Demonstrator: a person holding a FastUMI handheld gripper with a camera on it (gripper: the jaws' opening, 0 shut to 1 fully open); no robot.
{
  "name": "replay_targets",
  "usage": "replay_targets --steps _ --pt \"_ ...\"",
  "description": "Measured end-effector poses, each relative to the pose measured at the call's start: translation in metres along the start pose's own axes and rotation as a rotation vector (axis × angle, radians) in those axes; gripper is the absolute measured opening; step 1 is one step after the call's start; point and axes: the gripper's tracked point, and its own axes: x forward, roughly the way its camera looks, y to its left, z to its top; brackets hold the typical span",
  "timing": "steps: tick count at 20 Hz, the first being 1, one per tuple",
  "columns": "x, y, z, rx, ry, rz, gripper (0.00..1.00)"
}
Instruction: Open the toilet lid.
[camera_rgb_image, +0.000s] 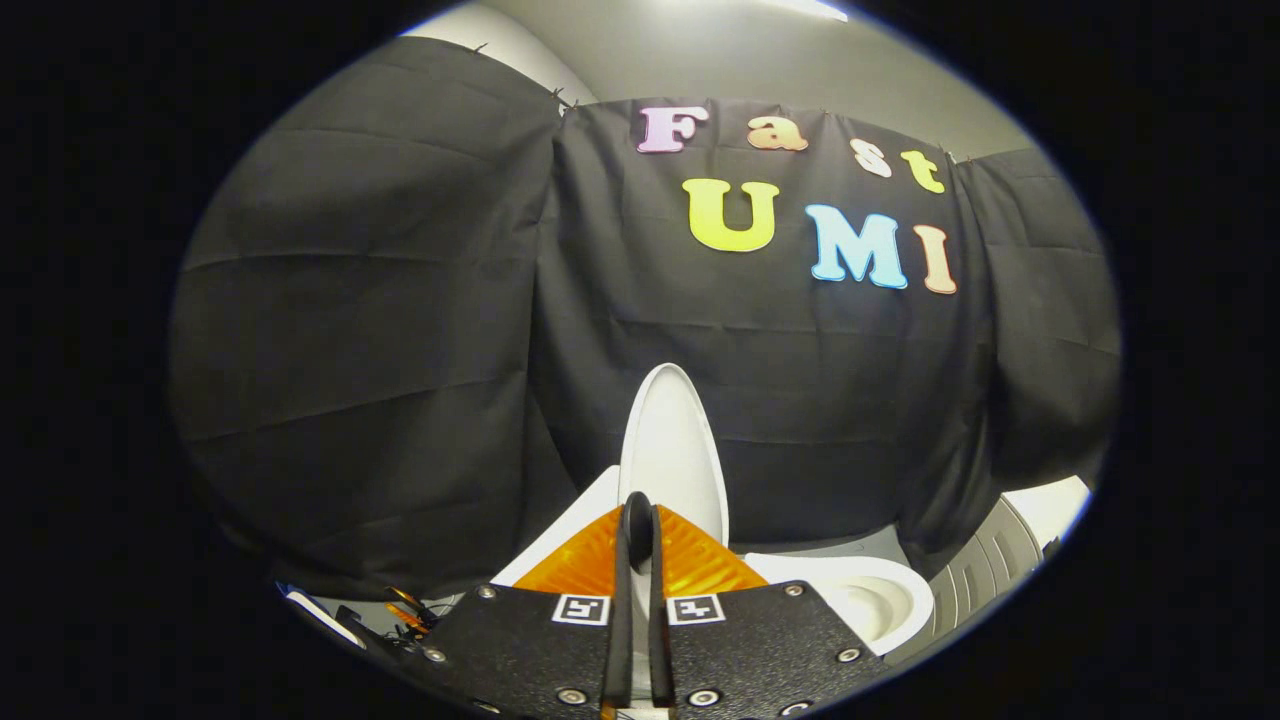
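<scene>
I see claw with its 2 fingers nearly together, clamped on lower edge of toilet lid. Lid raised, standing near upright just ahead of fingers, against black cloth wall. Toilet bowl open, below and beside lid, white rim showing.

Glossy white toilet lid, probably plastic; matt black wall cloth; translucent orange fingers.

White toilet lid upright, raised.
</scene>
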Motion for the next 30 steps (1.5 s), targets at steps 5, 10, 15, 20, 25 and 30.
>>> replay_targets --steps 5,10,15,20,25,30 --pt "-0.018 -0.007 0.004 0.172 -0.007 0.117 0.37" --pt "-0.058 -0.061 0.047 0.199 -0.157 0.129 0.95" --pt "-0.080 -0.149 0.069 0.052 -0.223 0.029 0.95" --pt "-0.087 -0.235 0.083 0.095 -0.268 -0.045 0.95" --pt "-0.119 -0.321 0.085 0.021 -0.301 -0.166 0.95" --pt "-0.144 -0.389 0.072 0.045 -0.297 -0.296 0.95"
